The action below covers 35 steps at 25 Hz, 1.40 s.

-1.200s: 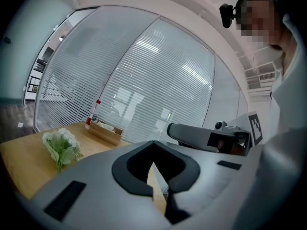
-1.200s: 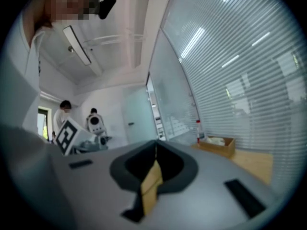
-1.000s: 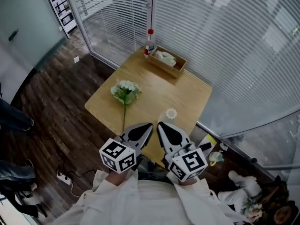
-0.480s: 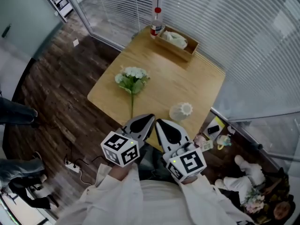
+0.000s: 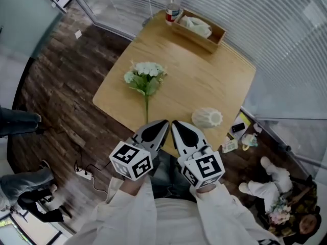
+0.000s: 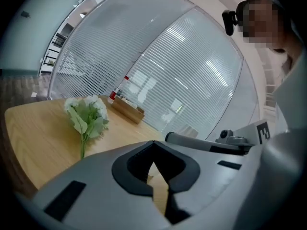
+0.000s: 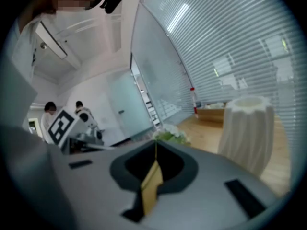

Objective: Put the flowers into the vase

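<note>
Jaws seen closed and empty: left gripper [image 5: 161, 125], right gripper [image 5: 178, 126] | flowers [image 5: 146, 78] laid flat on table [image 5: 204, 70], stem aligned near-far, cut end nearest left gripper | vase [image 5: 207, 118] stood right, just beyond right gripper

White flowers [image 5: 146, 76] flat beside upright vase [image 5: 207, 118]

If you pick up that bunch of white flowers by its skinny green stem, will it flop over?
Maybe a little. The bunch of white flowers with green leaves is wide on top of one thin stem, so the head may droop or swing. It looks light to lift. The stem lies straight on the wooden table, so it may be fairly stiff.
</note>
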Each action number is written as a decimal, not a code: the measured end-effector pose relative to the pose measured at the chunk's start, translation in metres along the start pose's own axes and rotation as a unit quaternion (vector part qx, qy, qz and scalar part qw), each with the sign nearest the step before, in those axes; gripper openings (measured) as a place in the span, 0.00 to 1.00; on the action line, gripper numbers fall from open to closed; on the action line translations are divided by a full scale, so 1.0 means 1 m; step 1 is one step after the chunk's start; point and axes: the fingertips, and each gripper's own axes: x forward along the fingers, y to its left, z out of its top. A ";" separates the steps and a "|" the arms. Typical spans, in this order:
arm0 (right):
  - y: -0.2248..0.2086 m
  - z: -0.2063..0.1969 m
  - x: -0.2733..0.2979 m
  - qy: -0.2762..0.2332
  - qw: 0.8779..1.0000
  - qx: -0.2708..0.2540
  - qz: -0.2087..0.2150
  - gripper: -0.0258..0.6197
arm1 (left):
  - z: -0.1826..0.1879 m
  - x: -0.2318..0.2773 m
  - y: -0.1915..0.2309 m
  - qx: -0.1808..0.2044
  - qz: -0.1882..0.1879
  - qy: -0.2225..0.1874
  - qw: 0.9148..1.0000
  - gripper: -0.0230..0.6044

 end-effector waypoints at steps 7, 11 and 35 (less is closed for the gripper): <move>-0.002 -0.023 0.038 0.028 0.999 0.016 0.006 0.06 | 0.010 0.000 0.037 -0.019 0.011 -0.008 1.000 0.05; -0.008 -0.027 0.055 0.033 0.999 0.022 0.001 0.06 | 0.014 0.002 0.057 -0.026 0.024 -0.007 0.999 0.05; -0.025 -0.033 0.110 0.055 0.996 0.068 0.003 0.06 | 0.065 0.027 0.135 0.014 0.116 -0.010 0.993 0.14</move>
